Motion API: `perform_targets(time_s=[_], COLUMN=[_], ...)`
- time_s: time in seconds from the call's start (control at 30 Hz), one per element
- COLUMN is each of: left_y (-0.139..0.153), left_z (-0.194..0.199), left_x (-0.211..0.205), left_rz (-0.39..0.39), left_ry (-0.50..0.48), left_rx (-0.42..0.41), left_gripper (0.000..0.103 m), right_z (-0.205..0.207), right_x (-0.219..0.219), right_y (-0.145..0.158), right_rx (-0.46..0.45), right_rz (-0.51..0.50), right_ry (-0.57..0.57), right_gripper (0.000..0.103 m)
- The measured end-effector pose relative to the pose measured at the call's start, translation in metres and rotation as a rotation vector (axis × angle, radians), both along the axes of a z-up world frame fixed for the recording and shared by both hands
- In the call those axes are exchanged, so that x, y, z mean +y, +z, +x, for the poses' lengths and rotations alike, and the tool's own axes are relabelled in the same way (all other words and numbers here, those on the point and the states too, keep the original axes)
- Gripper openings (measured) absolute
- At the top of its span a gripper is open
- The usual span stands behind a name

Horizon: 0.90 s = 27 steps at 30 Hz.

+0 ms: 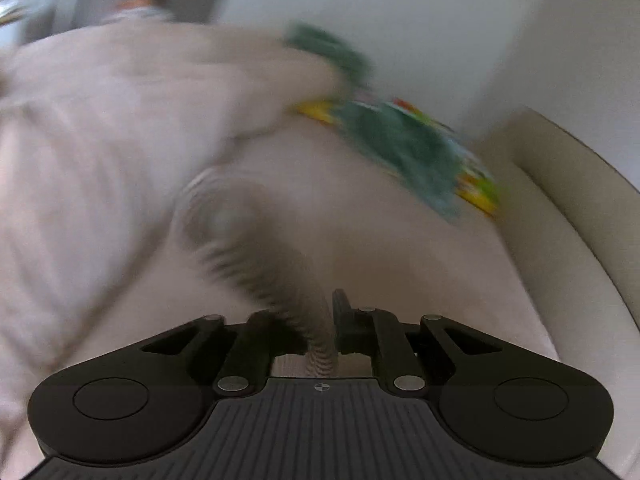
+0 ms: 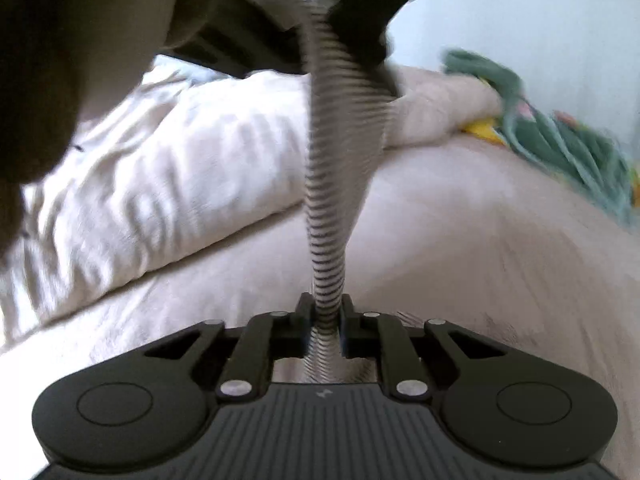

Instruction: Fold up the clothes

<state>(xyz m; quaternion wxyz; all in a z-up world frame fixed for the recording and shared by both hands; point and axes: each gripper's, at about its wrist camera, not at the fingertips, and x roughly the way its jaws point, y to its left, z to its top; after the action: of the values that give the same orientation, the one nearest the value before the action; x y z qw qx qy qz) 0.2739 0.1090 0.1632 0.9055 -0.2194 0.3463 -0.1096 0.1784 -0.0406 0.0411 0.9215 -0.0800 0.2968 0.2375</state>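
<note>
The striped garment (image 2: 332,184) — pale fabric with thin dark cross-stripes, bunched into a narrow rope — is stretched taut in the air between the two grippers, above a beige bed (image 2: 460,240). In the right wrist view the right gripper (image 2: 327,320) has its fingers (image 2: 304,312) pressed in on the lower end of the rope, the cloth pinched between them and running straight ahead and upward. At the far end of that stretch, high ahead of the right fingers, the left gripper (image 2: 340,8) appears as a dark mass clamped over the same striped cloth; a shadowed, brownish shape fills the far left of that view, too dark to identify. In the left wrist view the left gripper (image 1: 320,320) pinches the striped garment (image 1: 256,256) between its fingers (image 1: 342,308), and the cloth trails forward and to the left of them, heavily blurred. Left of both pairs of fingers lies a rumpled whitish blanket (image 2: 152,184) on the bed. Ahead and to the right of the fingers a green cloth (image 1: 404,148) lies over something yellow and multicoloured (image 1: 480,192) — its nature cannot be told through the blur. Beyond it stands a pale wall (image 1: 460,28), and a cream padded edge (image 1: 568,200) curves along the right side of the bed.
</note>
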Motion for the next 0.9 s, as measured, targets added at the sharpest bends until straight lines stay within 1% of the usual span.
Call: perform_targets(time_s=[0.03, 0.07, 0.1, 0.17, 0.2, 0.27, 0.3, 0.37, 0.4, 0.47, 0.5, 0.53, 0.63, 0.7, 0.8, 0.87, 0.9], left_y=[0.001, -0.001, -0.007, -0.02, -0.026, -0.039, -0.046, -0.064, -0.073, -0.091, -0.1, -0.11, -0.133, -0.141, -0.151, -0.156, -0.159], left_z=[0.005, 0.007, 0.007, 0.006, 0.005, 0.004, 0.004, 0.001, 0.0, -0.003, -0.007, -0.008, -0.001, -0.004, -0.004, -0.005, -0.006], left_x=[-0.021, -0.039, -0.049, -0.068, -0.078, -0.097, -0.107, -0.131, -0.146, -0.168, -0.173, -0.178, -0.184, -0.175, -0.166, -0.163, -0.161], left_rz=[-0.016, -0.025, -0.015, 0.003, 0.013, 0.031, 0.066, 0.251, 0.359, 0.575, 0.649, 0.708, 0.781, 0.801, 0.84, 0.851, 0.852], left_ry=[-0.06, -0.104, -0.112, -0.128, -0.136, -0.152, -0.163, -0.203, -0.232, -0.283, -0.306, -0.323, -0.334, -0.312, -0.284, -0.28, -0.283], left_rx=[-0.003, -0.001, 0.009, 0.03, 0.04, 0.061, 0.07, 0.076, 0.059, 0.023, 0.018, 0.022, 0.083, 0.087, 0.062, 0.042, 0.032], left_gripper=[0.043, 0.059, 0.062, 0.07, 0.071, 0.072, 0.072, 0.072, 0.071, 0.071, 0.07, 0.069, 0.067, 0.067, 0.064, 0.058, 0.056], right_z=[0.003, 0.001, -0.003, -0.01, -0.014, -0.018, -0.018, -0.017, -0.013, 0.01, 0.021, 0.033, 0.085, 0.121, 0.161, 0.174, 0.173], right_x=[-0.017, -0.04, -0.062, -0.111, -0.136, -0.18, -0.195, -0.226, -0.238, -0.242, -0.244, -0.246, -0.238, -0.231, -0.227, -0.226, -0.226], right_y=[0.003, 0.003, 0.003, 0.0, -0.001, -0.006, -0.006, -0.008, -0.004, -0.002, -0.001, 0.0, -0.011, -0.022, -0.051, -0.074, -0.074], right_rx=[0.017, 0.037, 0.058, 0.123, 0.155, 0.209, 0.218, 0.235, 0.231, 0.229, 0.227, 0.227, 0.278, 0.304, 0.361, 0.437, 0.43], right_rz=[0.014, 0.031, 0.057, 0.1, 0.121, 0.13, 0.124, 0.112, 0.109, 0.121, 0.127, 0.134, 0.188, 0.203, 0.223, 0.258, 0.258], right_ry=[-0.033, -0.067, -0.091, -0.156, -0.189, -0.261, -0.285, -0.331, -0.34, -0.336, -0.334, -0.331, -0.287, -0.281, -0.293, -0.276, -0.266], right_gripper=[0.024, 0.035, 0.038, 0.038, 0.038, 0.038, 0.038, 0.038, 0.038, 0.036, 0.03, 0.027, 0.026, 0.026, 0.026, 0.027, 0.028])
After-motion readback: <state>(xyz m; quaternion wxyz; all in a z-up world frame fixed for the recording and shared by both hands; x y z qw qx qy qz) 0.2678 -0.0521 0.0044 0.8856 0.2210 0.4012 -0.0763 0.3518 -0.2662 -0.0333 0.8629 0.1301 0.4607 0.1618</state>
